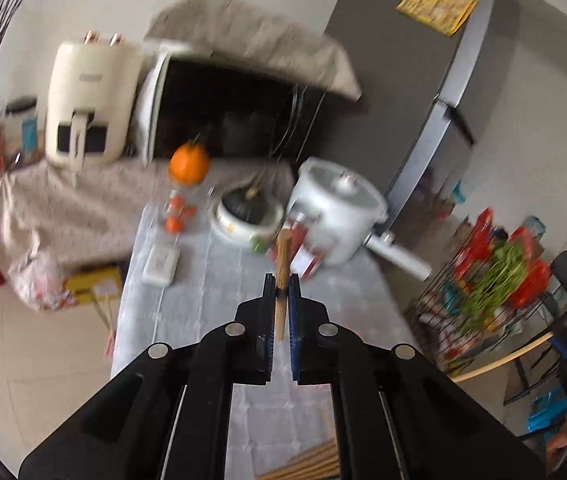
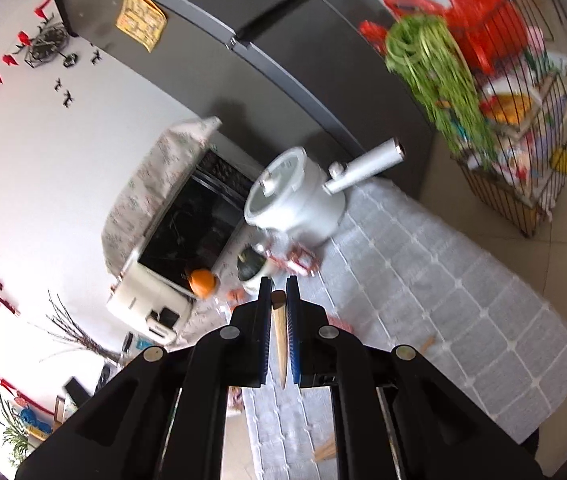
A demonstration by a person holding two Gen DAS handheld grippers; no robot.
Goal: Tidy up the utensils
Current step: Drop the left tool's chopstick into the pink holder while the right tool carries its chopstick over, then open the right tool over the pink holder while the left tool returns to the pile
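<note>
We hold the left tool clamped on a round light-wood chopstick, raised above the grey quilted surface. The right tool grips a tapered pale-wood chopstick with a dark end. More wooden sticks lie on the surface below.

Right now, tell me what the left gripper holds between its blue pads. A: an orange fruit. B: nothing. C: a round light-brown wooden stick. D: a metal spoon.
C: in the left wrist view the left gripper is shut on a round light-brown wooden stick that pokes up past its fingertips.
</note>
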